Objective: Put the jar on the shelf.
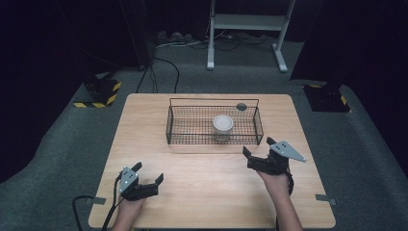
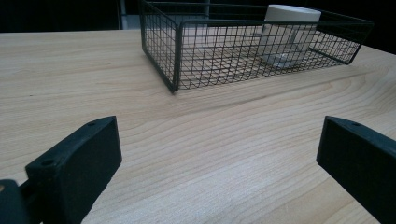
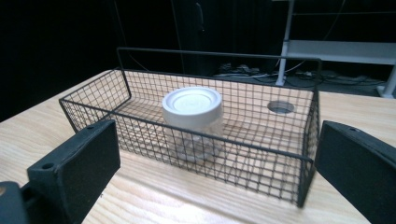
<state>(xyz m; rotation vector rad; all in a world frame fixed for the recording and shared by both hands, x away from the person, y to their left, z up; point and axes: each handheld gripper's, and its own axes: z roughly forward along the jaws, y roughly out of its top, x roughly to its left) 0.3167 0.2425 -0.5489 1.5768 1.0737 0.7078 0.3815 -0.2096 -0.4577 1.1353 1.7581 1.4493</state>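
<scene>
my left gripper (image 1: pixel 147 173) has its two black jaws spread wide with nothing between them, just bare wood grain in the left gripper view (image 2: pixel 219 154). it sits low over the near left part of the light wooden table (image 1: pixel 207 192), jaws angled toward the right and away from me, grey three-cornered plate on top, black cable trailing off the near edge. my left hand (image 1: pixel 129 206) wraps it from below, forearm coming in from the bottom.

my right gripper (image 1: pixel 259 147) also has its jaws wide apart and empty, and in the right gripper view (image 3: pixel 217 158) they frame the basket's near wall without touching it. it sits near the right front corner of the basket, pointing up-left toward it, grey plate tilted on top. my right hand (image 1: pixel 275 180) holds it, forearm coming up from the bottom edge.

black wire-mesh rectangular basket (image 1: pixel 192 126) sits on the far middle of the table, thin rod rim, raised back rail. inside it, right of centre, a clear round jar with a white ridged screw lid (image 1: pixel 223 126) stands upright on the mesh floor, apart from the walls. round dark grommet hole in the tabletop (image 1: pixel 241 107) sits behind the basket. the table stands on grey carpet (image 1: pixel 365 144).
</scene>
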